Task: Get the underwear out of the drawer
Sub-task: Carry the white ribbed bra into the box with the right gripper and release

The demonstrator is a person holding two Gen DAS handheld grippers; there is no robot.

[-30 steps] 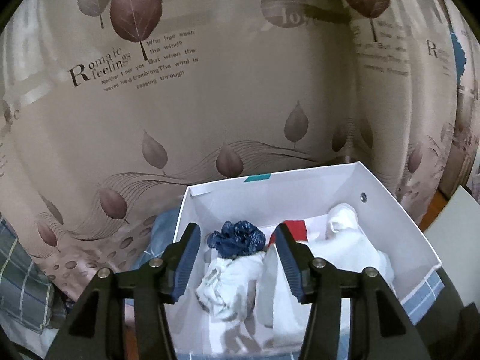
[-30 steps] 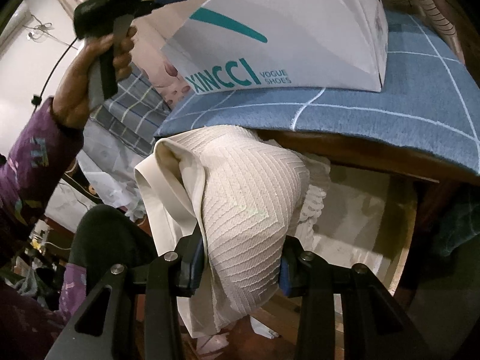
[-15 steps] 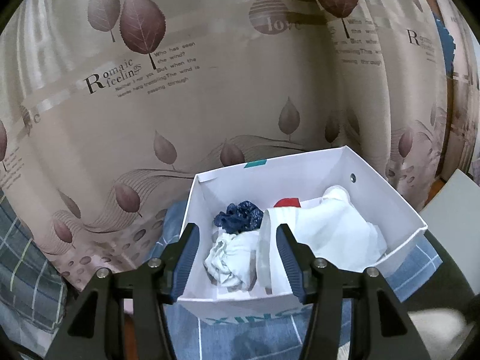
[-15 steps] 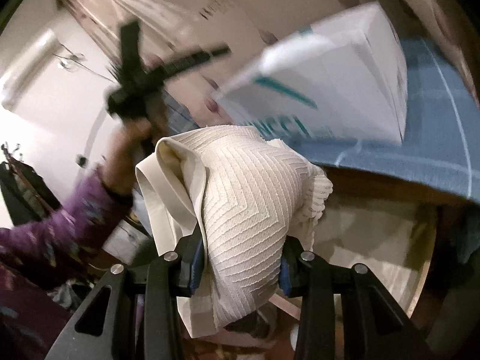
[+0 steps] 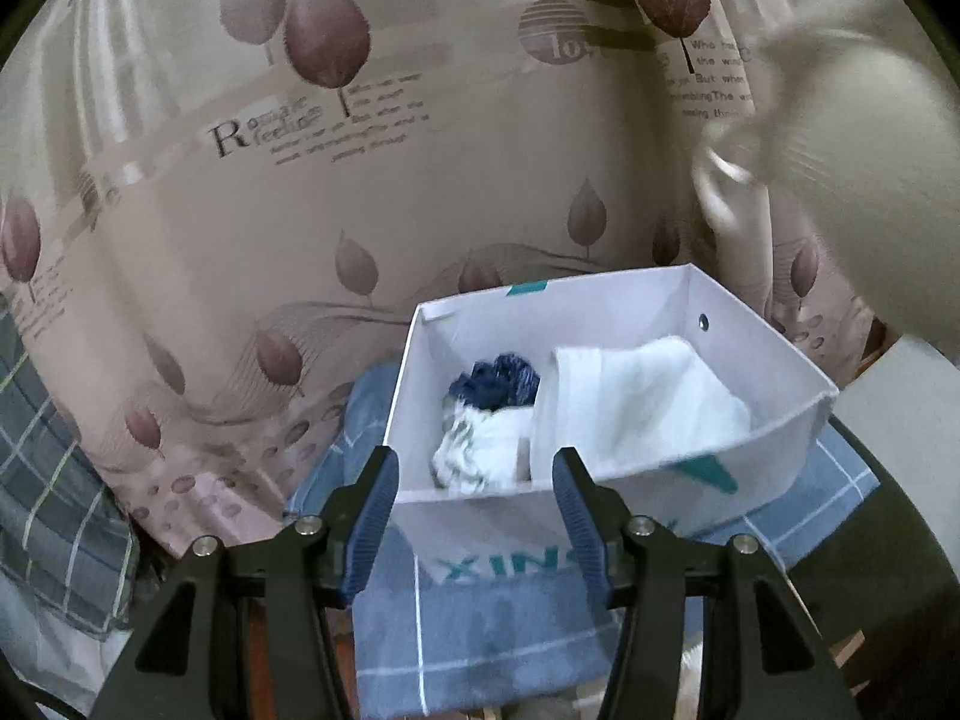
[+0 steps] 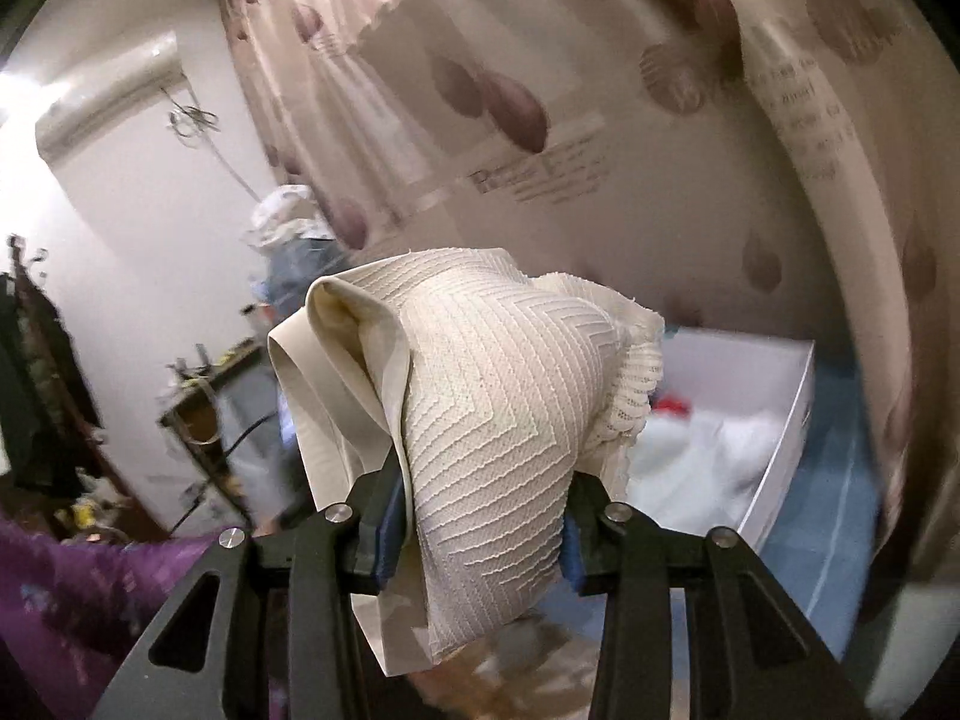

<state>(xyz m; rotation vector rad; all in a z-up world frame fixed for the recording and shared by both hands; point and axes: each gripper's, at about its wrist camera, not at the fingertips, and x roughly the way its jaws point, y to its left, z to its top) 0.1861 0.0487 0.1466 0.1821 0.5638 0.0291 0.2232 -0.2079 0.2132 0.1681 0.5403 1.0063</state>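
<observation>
Hanging behind everything: a big curtain [image 5: 420, 168] with brown leaves and some words on it fills the wall behind the white box.
White box: the white box [image 5: 774, 420] is open on top, with green letters on its front side. It sits in front of the curtain.
Blue cloth: a blue cloth [image 5: 480, 630] with thin white lines lies under the white box and sticks out in front of it.
Cream underwear: the cream underwear [image 6: 498, 420] has a zigzag pattern and a lacy edge. It is up in the air, outside the white box and to the left of it in the right wrist view. In the left wrist view it is a blurry shape above the box's right side.
White clothes: soft white clothes [image 5: 648, 402] lie inside the white box, on its right side.
Blue bundle: a small dark blue bundle [image 5: 498, 381] lies inside the white box, near its back left.
Right hand-held gripper: the right hand-held gripper [image 6: 477, 531] is pinching the cream underwear between its two pads.
Left hand-held gripper: the left hand-held gripper [image 5: 477, 519] is partly open and holds nothing. It sits just in front of the white box.
Sleeve: a purple sleeve [image 6: 90, 600] shows far left of the white box.
</observation>
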